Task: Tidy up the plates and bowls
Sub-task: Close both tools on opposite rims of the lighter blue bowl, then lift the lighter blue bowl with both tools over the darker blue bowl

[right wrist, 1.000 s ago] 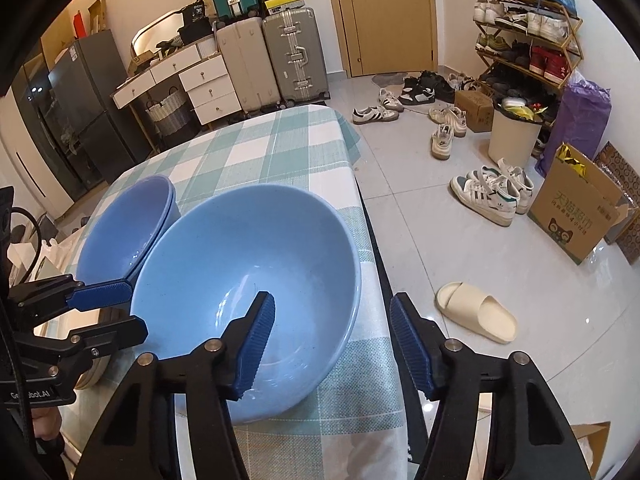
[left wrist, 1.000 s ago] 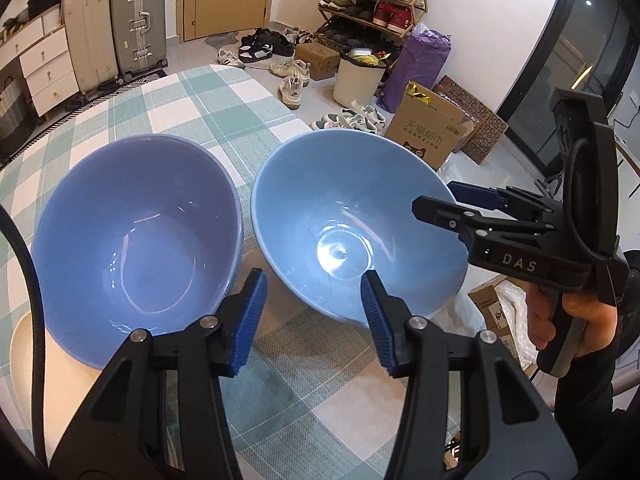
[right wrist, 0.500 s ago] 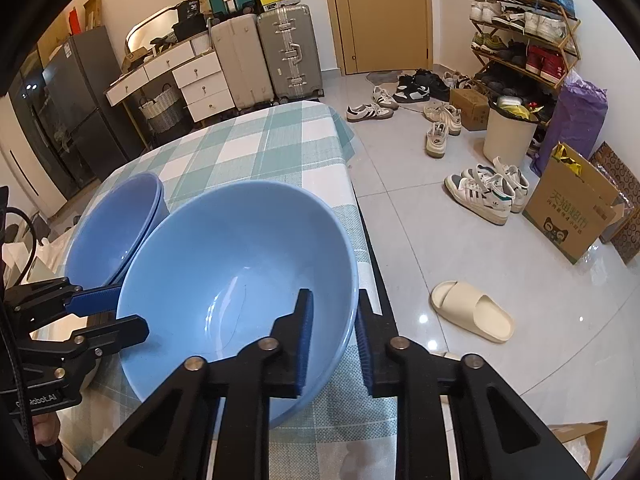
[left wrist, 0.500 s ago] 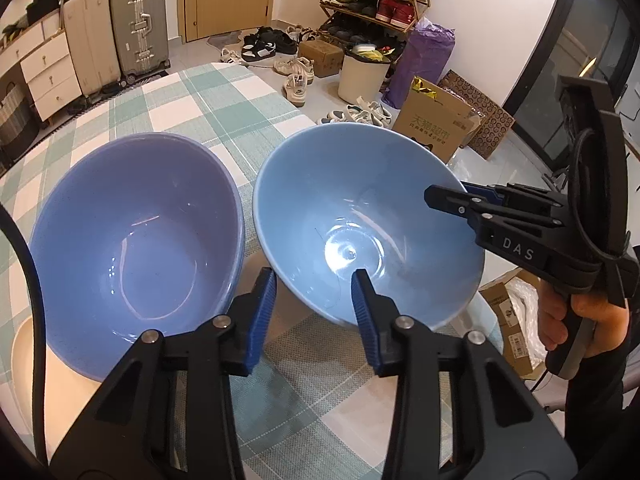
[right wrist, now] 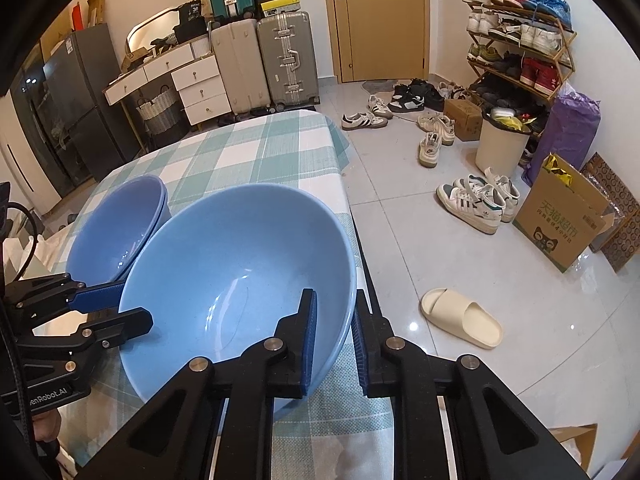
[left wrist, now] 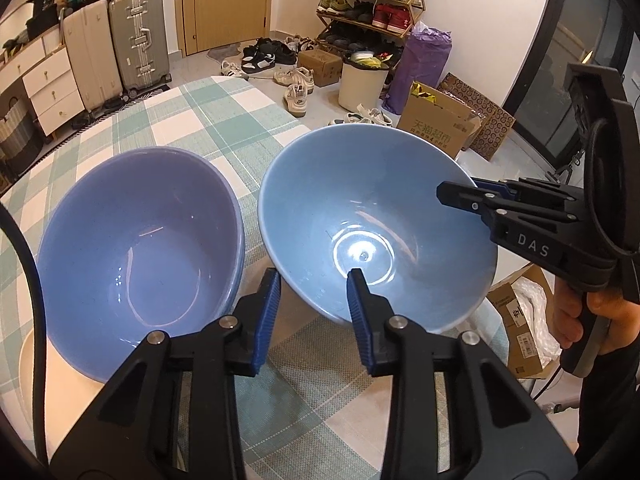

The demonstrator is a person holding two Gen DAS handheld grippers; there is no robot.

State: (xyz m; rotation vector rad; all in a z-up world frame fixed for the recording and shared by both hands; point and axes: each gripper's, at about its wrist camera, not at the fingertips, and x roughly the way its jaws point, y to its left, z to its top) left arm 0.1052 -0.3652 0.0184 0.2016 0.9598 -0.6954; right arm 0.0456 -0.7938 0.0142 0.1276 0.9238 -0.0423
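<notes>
Right wrist: right gripper fingers clamp light-blue bowl rim; left gripper contact unclear.

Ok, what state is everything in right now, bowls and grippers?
light bowl: empty, rim pinched by right gripper.
dark bowl: empty, upright on the table, ungripped.
right gripper: shut on light bowl's rim; jaws have just been closing.
left gripper: open, astride light bowl's near rim; jaws have just been closing, pads not yet pressing.
door: shut.
</notes>
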